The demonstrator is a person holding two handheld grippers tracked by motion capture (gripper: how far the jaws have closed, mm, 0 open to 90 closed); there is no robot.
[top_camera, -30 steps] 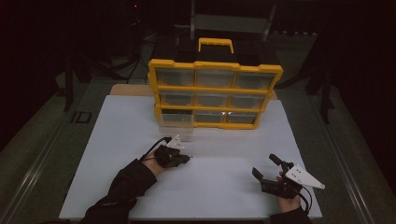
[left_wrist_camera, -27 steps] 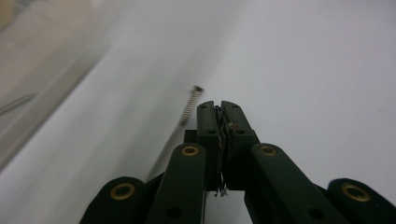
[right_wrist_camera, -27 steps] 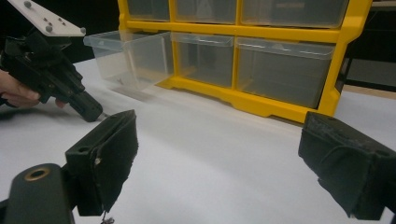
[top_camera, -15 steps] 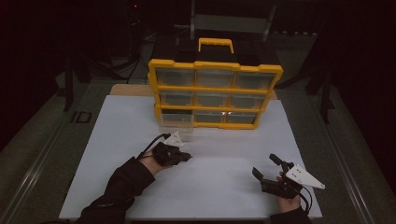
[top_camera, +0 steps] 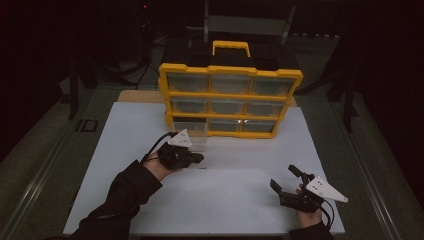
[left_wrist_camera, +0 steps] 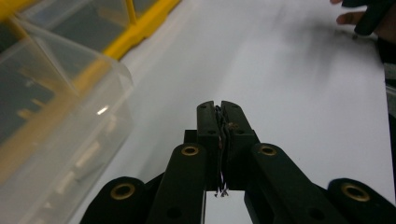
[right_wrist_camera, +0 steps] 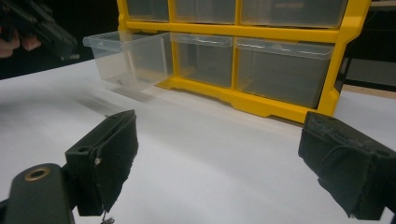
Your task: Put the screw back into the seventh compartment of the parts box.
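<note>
White bench: left tool (top_camera: pixel 199 158), pressed together on a thin dark sliver, hovers beside the pulled-out clear drawer (top_camera: pixel 192 139). Right tool (top_camera: pixel 286 179) rests spread apart. A loosened pinch could drop the sliver outside that drawer.

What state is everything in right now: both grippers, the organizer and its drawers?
left gripper: shut, nothing visible between the jaws, held above the white sheet.
right gripper: open, jaws wide apart, nothing between them.
yellow organizer: upright at the back of the white sheet, handle up.
bottom-left drawer: pulled out; contents too faint to tell.
other drawers: pushed in.
</note>
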